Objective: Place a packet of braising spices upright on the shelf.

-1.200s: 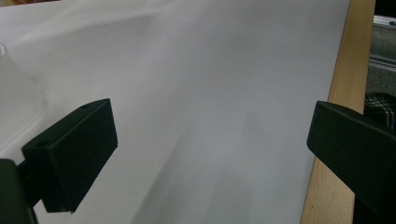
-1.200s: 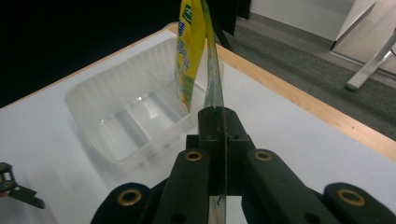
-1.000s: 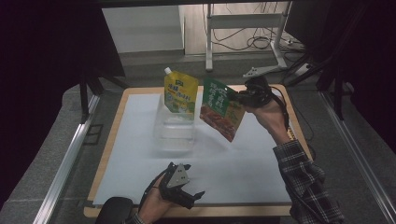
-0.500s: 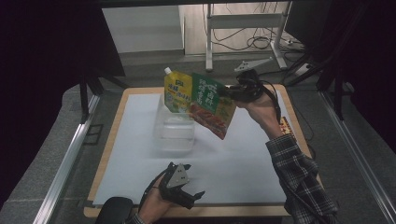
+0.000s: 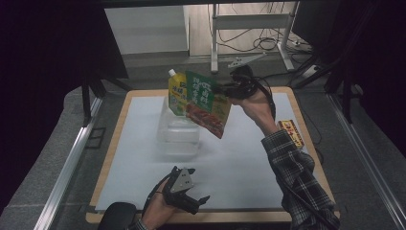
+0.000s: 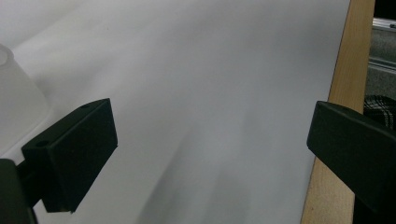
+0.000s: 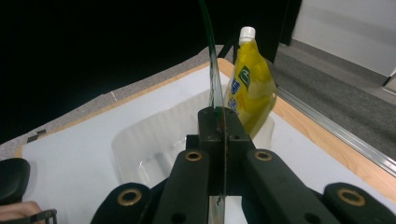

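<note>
My left gripper [image 5: 203, 198] rests near the board's front edge, jaws wide and empty. My right gripper [image 5: 229, 89] pinches the green pouch [image 5: 206, 103] by its edge, above the clear tub [image 5: 178, 133]. I should lower it in upright, beside the yellow spouted pouch [image 7: 247, 84]. It is flat and glossy, hanging tilted.

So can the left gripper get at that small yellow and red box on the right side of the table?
Probably not easily: the left gripper sits at the near edge, the box far right, past the right forearm.
</note>
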Tool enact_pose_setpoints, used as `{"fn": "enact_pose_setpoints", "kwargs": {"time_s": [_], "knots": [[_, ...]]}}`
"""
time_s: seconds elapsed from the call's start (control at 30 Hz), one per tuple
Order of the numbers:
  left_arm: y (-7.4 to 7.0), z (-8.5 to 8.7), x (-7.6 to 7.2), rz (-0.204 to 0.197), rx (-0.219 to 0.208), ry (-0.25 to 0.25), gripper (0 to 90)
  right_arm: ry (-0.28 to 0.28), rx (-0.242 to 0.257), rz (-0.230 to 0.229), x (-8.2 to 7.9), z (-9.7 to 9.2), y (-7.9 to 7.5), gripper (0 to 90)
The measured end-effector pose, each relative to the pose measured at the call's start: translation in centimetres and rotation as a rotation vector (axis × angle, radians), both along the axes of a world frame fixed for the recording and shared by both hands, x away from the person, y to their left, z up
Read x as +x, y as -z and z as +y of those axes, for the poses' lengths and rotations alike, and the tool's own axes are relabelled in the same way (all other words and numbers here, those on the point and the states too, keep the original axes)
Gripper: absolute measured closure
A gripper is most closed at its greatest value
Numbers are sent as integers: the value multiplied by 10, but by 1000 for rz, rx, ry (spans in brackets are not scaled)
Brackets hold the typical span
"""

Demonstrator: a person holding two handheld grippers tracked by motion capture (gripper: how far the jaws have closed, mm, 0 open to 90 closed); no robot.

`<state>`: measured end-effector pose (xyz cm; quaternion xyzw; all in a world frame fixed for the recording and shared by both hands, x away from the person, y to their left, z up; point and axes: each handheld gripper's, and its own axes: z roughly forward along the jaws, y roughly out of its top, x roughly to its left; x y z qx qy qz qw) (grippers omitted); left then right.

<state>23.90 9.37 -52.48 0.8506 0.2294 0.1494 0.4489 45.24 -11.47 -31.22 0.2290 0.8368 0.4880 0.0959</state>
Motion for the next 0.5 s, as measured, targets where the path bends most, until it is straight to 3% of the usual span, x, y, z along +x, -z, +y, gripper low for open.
{"fn": "enact_pose_setpoints", "kwargs": {"time_s": [0.5], "knots": [[-1,0,0,-4,-3,1,13,-45,11,-4,13,38,2,893]]}}
